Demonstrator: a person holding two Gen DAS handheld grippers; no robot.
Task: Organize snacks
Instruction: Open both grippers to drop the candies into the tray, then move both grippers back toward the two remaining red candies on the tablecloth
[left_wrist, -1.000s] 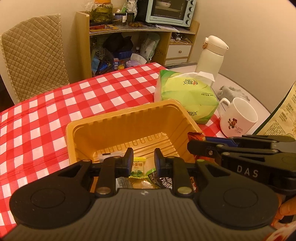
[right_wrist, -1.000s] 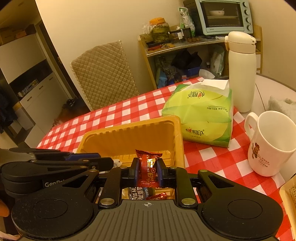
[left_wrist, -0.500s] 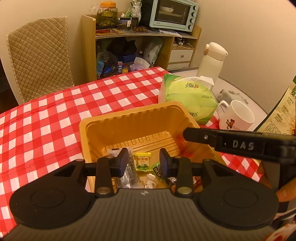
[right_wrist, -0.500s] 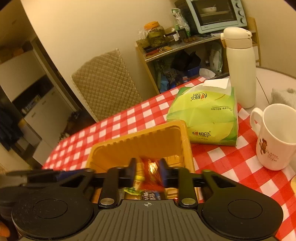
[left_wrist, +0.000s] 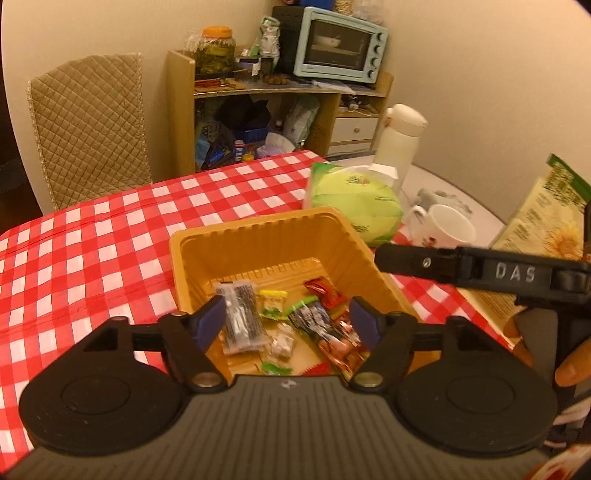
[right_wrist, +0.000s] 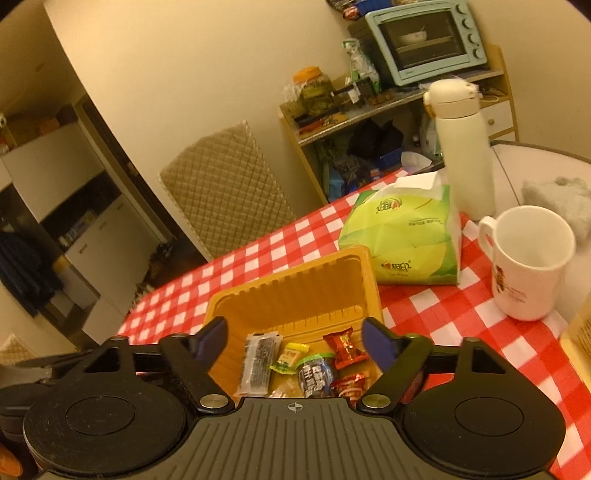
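Both held above a shallow orange plastic tray (left_wrist: 258, 240) on the red-and-white checked desk (left_wrist: 92, 236). Left hand-held gripper (left_wrist: 288, 321): jaws just opened wide, gripping nothing. Right hand-held gripper (right_wrist: 295, 339): likewise just spread wide, nothing between the pads. Small wrapped snacks (right_wrist: 303, 365) lying loose on the tray floor below, among them a red candy wrapper (right_wrist: 343, 345). Green tissue pack (right_wrist: 402, 236) just beside the tray's far corner; white ceramic mug (right_wrist: 528, 254) near it.

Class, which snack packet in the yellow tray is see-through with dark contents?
The long clear packet at the tray's left side; the other wrappers are coloured.
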